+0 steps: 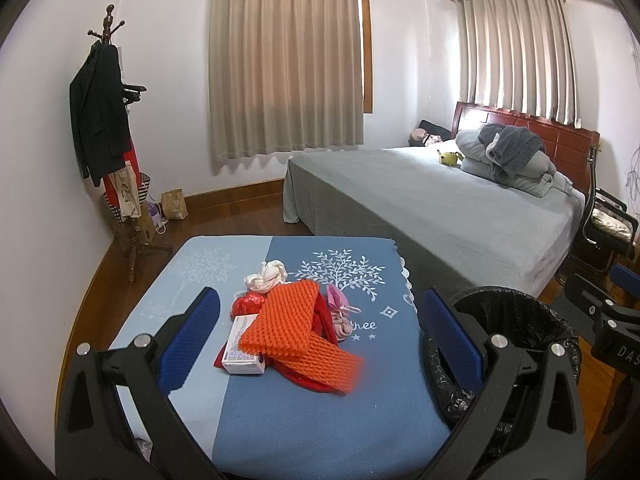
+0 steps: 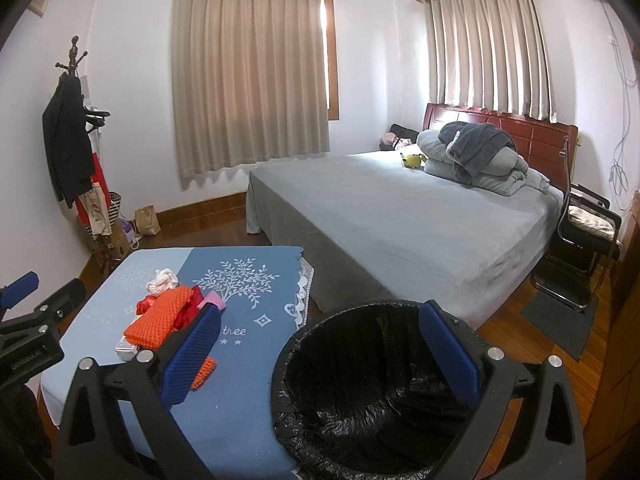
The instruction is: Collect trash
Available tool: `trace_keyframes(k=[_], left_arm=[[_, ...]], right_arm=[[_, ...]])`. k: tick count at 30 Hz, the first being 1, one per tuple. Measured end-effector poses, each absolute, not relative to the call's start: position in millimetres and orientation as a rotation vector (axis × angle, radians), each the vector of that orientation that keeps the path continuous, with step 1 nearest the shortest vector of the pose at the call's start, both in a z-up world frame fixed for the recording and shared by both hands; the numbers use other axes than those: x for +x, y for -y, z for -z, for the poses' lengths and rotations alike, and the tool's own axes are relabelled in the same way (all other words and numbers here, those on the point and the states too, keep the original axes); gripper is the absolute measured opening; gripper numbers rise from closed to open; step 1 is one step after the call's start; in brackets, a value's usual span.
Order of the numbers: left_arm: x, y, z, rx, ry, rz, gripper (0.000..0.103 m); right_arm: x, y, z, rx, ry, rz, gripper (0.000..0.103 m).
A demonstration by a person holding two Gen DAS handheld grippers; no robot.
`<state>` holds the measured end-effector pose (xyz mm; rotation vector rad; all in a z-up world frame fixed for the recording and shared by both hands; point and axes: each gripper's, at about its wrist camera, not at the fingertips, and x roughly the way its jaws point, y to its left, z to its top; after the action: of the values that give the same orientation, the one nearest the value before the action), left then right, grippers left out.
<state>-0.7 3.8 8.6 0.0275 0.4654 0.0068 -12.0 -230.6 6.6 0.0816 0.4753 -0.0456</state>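
Bedroom with curtained windows, a grey-covered bed (image 1: 420, 200) and a coat stand (image 1: 108, 120) in the left corner. Up front, a low table under a blue tree-print cloth (image 1: 320, 420), heaped at its middle with trash: orange foam netting (image 1: 288, 324) on top, a white box (image 1: 244, 346) under its left edge, red wrapping (image 1: 248, 304), a white crumpled bag (image 1: 266, 276) behind, pink scraps (image 1: 340, 312) to the right. Just beside the table's right edge, a bin lined with a black bag (image 2: 360, 380).

Left gripper (image 1: 320, 332) above the table, fingers spread wide, empty, the heap lying between and below them, untouched. Right gripper (image 2: 320, 356) over the bin's mouth, fingers likewise wide apart and empty, the heap just past its left finger (image 2: 192, 356).
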Motion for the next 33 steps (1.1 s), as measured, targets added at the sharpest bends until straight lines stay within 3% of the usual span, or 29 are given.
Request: trace_keyframes(k=[33], left_arm=[[-2.1, -3.5, -9.0, 0.024, -0.466, -0.008, 0.098]], right_arm=[[-11.9, 231.4, -7.3, 0.085, -0.482, 0.046, 0.097]])
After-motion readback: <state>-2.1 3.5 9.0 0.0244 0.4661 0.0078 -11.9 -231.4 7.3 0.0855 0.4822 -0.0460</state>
